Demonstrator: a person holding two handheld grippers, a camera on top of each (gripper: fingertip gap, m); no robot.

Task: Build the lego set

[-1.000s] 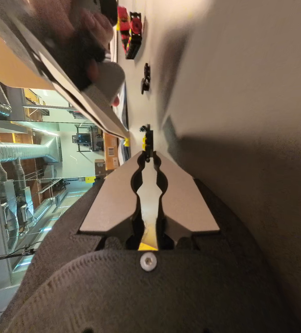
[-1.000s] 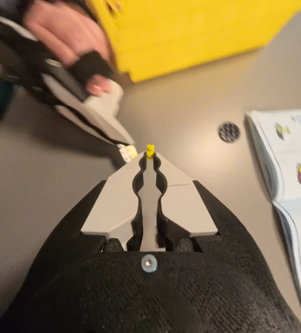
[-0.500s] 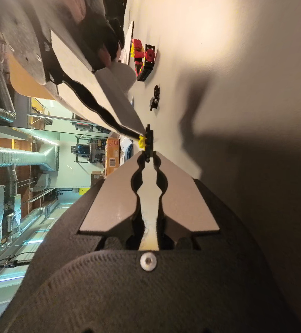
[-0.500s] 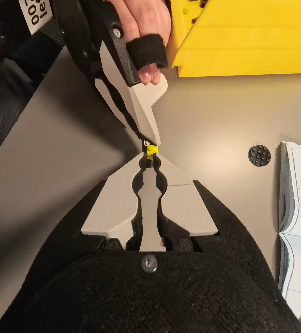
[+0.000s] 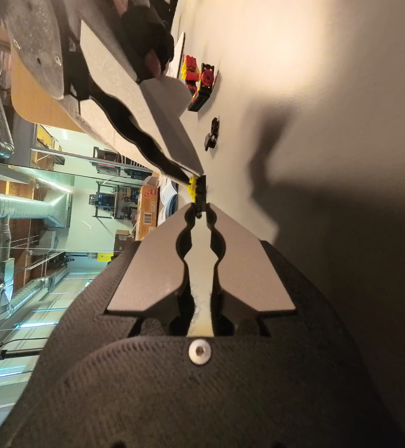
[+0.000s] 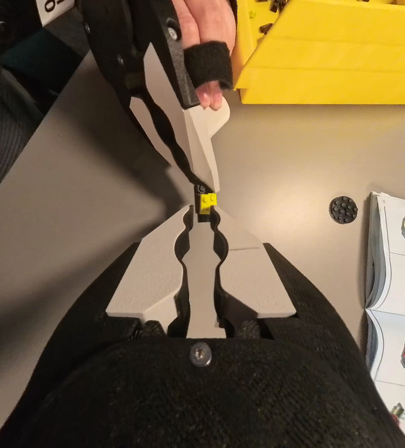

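Note:
My left gripper (image 5: 200,206) is shut on a thin black lego piece (image 5: 202,194) that stands edge-on above the table. My right gripper (image 6: 202,208) is shut on a small yellow brick (image 6: 207,202). The two grippers meet tip to tip. The yellow brick (image 5: 193,188) is pressed against the side of the black piece. In the right wrist view the left gripper (image 6: 205,186) comes down from the top, with a hand on it. In the left wrist view the right gripper (image 5: 191,178) reaches in from the upper left.
A red, black and yellow partial model (image 5: 200,82) and a small black piece (image 5: 212,135) lie on the table beyond. A round black studded piece (image 6: 343,209), an open instruction booklet (image 6: 400,266) and a yellow bin (image 6: 329,60) of parts are to the right. Left and right tips are no more than a few centimetres apart.
The two grippers have come together. The right gripper's yellow brick now touches the black piece in the left gripper; one second ago they were apart.

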